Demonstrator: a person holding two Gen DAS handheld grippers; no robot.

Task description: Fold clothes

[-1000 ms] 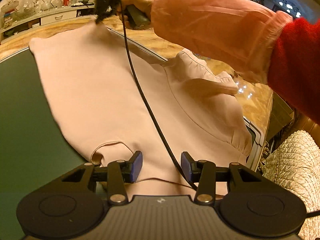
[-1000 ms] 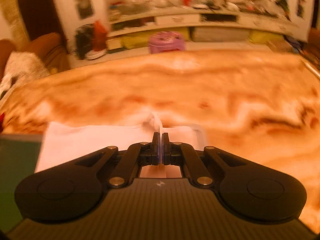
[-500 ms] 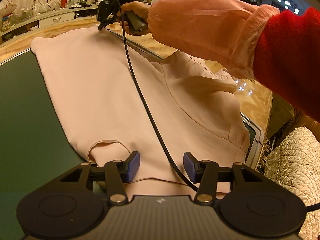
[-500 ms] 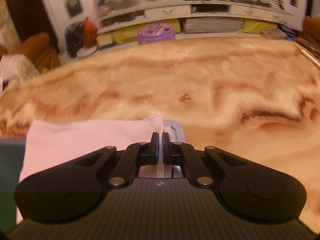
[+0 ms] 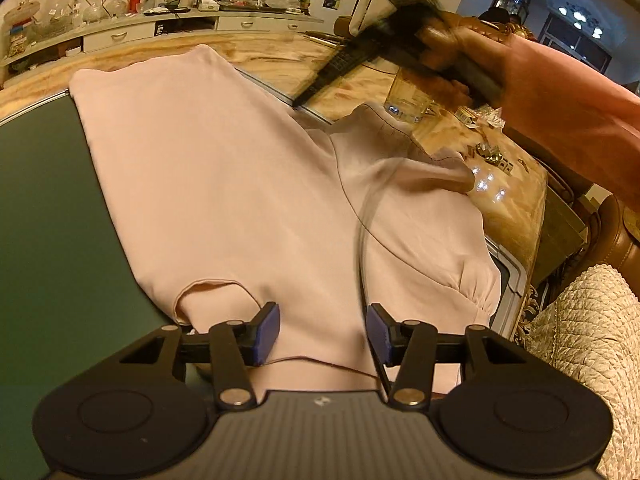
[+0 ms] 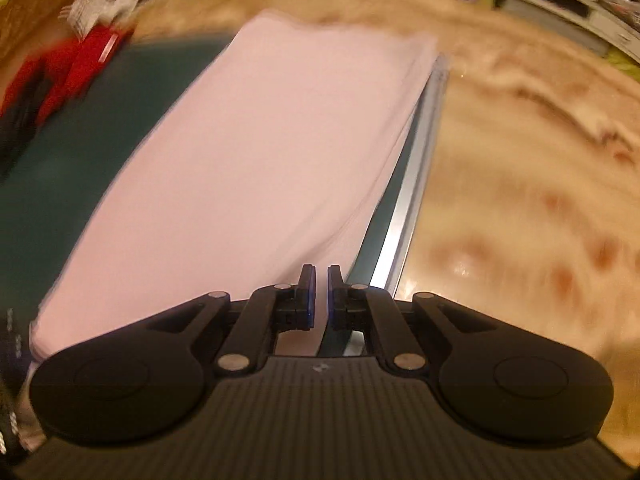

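A pale pink garment [image 5: 240, 184] lies spread on a dark green mat [image 5: 44, 216], one sleeve [image 5: 420, 184] folded over its right side. My left gripper [image 5: 323, 330] is open and empty, low over the garment's near hem. The right gripper shows blurred in the left wrist view [image 5: 360, 56], lifted above the table to the garment's far right. In the right wrist view the right gripper [image 6: 321, 294] has a narrow gap between its jaws and holds nothing, hovering over the garment's [image 6: 260, 160] right edge.
The mat has a metal edge strip [image 6: 416, 184] on a marbled table [image 6: 540, 200]. A glass [image 5: 408, 98] and small metal bits [image 5: 488, 152] lie beyond the sleeve. A quilted cushion [image 5: 580, 344] is at right. Shelves with clutter [image 5: 160, 20] line the far wall.
The right gripper let go of the garment's far corner, lifted and swung back to the right. The garment now lies flat. The left gripper stayed open in place.
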